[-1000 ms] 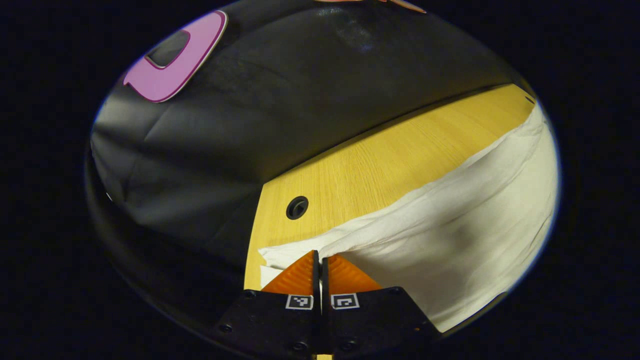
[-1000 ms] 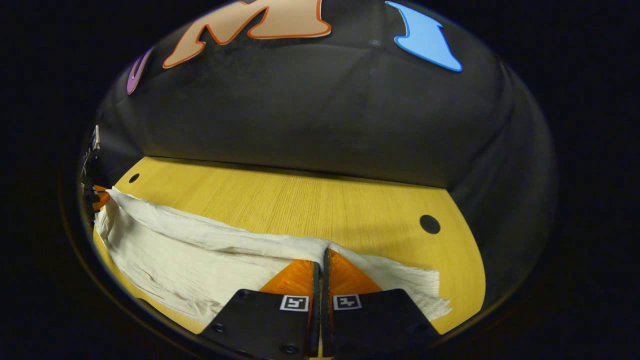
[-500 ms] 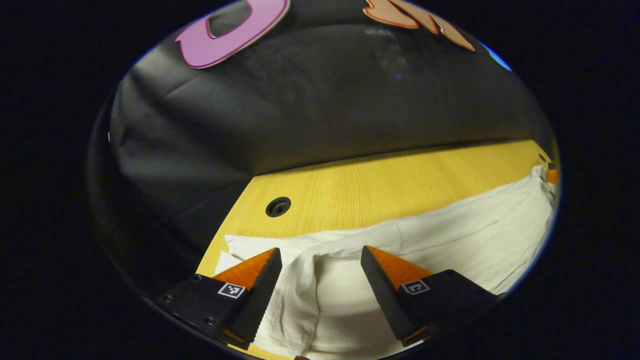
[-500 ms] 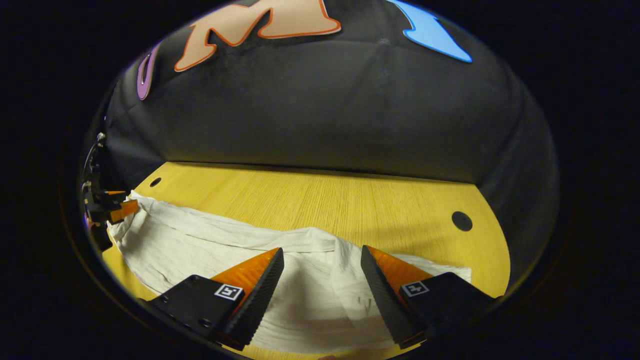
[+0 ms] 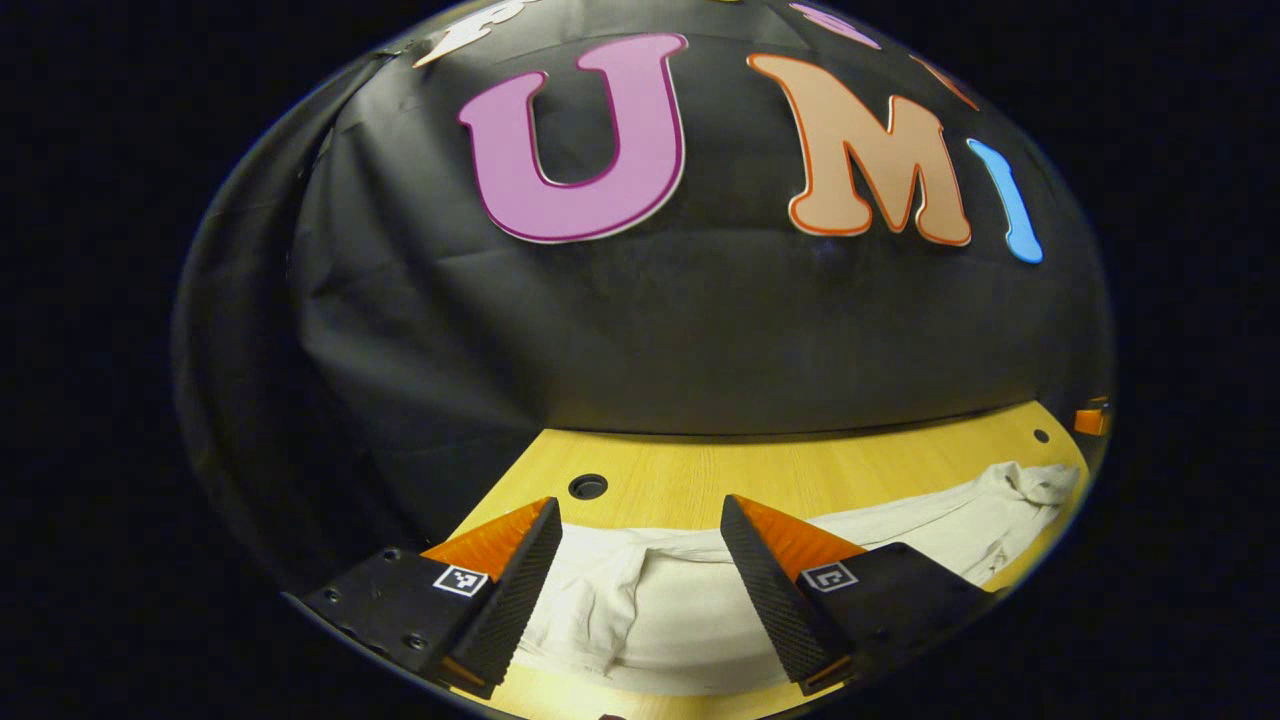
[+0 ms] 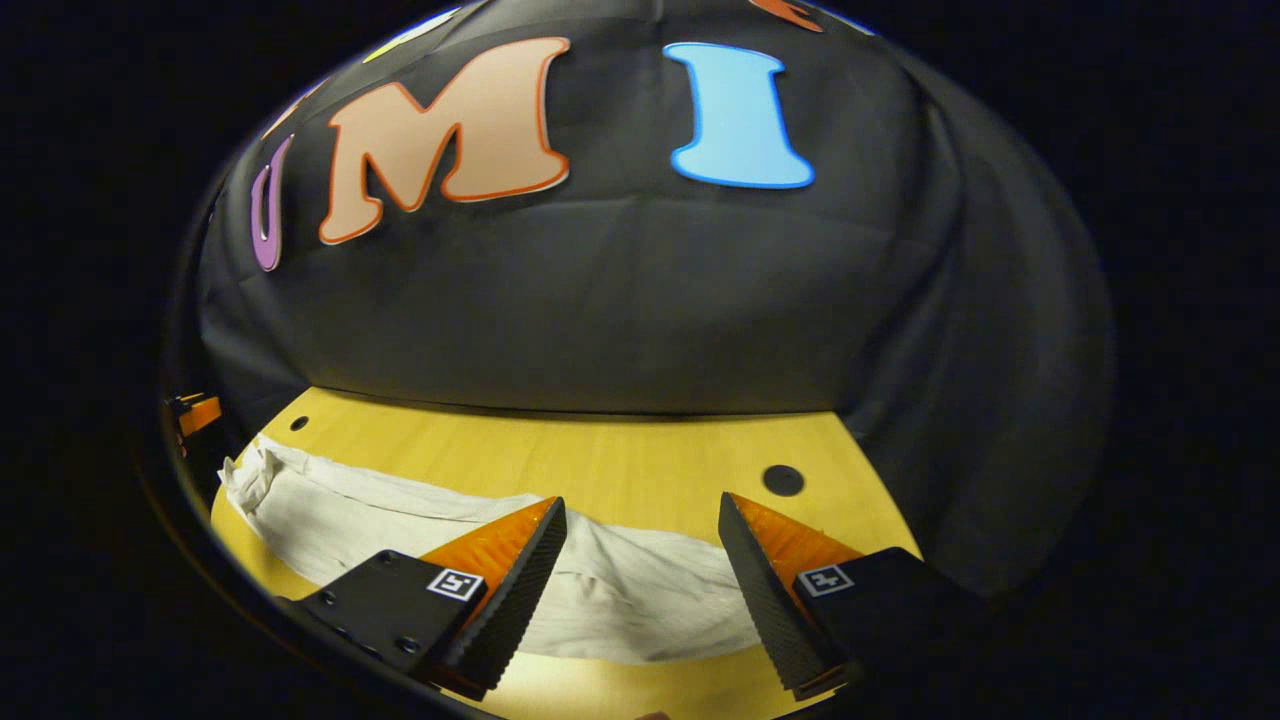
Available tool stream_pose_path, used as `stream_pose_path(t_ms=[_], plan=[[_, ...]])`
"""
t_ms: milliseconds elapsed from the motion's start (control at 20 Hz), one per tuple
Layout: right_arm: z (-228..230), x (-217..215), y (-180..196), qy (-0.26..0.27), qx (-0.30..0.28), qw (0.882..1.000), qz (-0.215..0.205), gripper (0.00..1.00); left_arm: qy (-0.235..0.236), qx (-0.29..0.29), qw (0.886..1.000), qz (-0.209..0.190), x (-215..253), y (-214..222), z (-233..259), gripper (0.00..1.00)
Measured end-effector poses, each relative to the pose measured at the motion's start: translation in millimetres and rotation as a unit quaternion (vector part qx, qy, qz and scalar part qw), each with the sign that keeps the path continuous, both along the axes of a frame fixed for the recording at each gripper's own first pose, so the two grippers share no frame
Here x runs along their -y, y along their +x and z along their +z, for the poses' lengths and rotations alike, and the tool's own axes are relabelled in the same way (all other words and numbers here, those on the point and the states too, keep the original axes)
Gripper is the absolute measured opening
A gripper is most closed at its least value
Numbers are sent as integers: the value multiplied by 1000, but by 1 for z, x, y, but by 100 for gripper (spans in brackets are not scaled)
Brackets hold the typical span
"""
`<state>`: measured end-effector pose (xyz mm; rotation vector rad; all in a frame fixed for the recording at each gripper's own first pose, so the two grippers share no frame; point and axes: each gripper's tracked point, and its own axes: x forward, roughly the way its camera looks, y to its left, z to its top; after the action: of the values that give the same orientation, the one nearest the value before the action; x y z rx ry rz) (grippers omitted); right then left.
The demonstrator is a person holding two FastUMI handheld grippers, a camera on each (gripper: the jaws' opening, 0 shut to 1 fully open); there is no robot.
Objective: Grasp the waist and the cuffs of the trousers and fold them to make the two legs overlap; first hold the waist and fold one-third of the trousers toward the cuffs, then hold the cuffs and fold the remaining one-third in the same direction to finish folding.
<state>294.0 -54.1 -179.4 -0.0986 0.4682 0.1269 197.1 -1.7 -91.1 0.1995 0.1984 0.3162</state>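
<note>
both of my grippers are spread wide, fingers well apart, with nothing caught between them. in the left gripper view my left gripper (image 5: 635, 560) hangs above the white trousers (image 5: 700, 610), which lie flat along the near part of the wooden table (image 5: 800, 470). the cloth runs from between my fingers off to the right as a long pale strip and ends in a small bunched, crumpled lump near the table's far right edge. a fold ridge shows in the fabric just inside my left-hand finger (image 5: 500, 590). neither finger touches the cloth that i can see; whether the tips brush it i cannot tell. a round dark hole (image 5: 588, 487) sits in the tabletop just beyond the trousers, and a second smaller hole (image 5: 1041, 436) lies far right. at the right rim a small bit of my other gripper peeks in, beside the bunched end.

in the right gripper view my right gripper (image 6: 640, 570) hangs over the other end of the same trousers (image 6: 620, 600). here the strip stretches away to the left, ending in the crumpled lump near the left edge of the table (image 6: 600, 460). a round dark hole (image 6: 783, 480) lies just past my right-hand finger (image 6: 760, 590), apart from the cloth, and a tiny one (image 6: 298, 423) far left. my left gripper (image 6: 195, 412) shows at the left rim, near the lump.
</note>
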Motion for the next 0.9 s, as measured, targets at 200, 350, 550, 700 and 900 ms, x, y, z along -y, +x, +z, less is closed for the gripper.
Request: stream_pose_path(t_ms=[200,350,550,700,900], plan=[[-11,71,-19,14,-17,998,-63,97,11,13,999,30,-4,-49,13,97],[-36,116,-34,7,-39,995,-92,94,-5,21,999,44,1,-83,9,97],[-79,125,-49,20,-84,992,-91,96,-25,25,998,56,18,-115,3,97],[-107,113,-49,38,-110,990,-81,97,-5,24,997,74,23,-131,4,97],[-131,101,-40,61,-126,987,-82,97,27,12,997,78,35,-134,8,97]])
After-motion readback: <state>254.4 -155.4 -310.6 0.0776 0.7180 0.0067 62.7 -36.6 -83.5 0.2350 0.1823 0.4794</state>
